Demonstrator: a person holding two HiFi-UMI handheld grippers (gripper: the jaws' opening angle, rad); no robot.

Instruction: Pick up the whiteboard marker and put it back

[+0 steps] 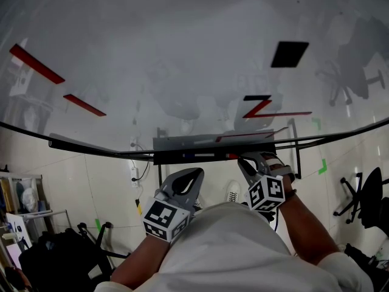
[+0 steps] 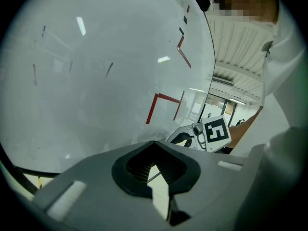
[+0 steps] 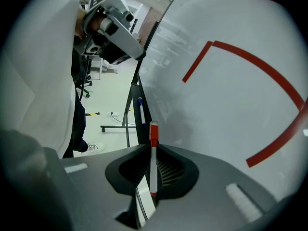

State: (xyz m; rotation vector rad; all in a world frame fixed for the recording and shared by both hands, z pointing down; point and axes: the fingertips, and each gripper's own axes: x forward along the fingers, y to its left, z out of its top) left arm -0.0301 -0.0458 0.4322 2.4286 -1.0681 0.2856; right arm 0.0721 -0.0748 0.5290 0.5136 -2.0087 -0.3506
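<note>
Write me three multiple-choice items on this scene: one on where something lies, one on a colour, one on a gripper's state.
1. Where does the blue marker lie?
A) on the floor
B) on the tray under the whiteboard
C) on a chair seat

2. What colour is the cap of the held marker?
A) red
B) green
C) black

3. What state is the right gripper in?
A) wide open and empty
B) shut on the held marker
C) shut on a cloth

Answers:
1 B: the right gripper view shows the blue marker lying along the tray at the board's lower edge.
2 A: the cap sticking out past the fingers is red, over a white barrel.
3 B: both fingers press against the barrel from either side.
</note>
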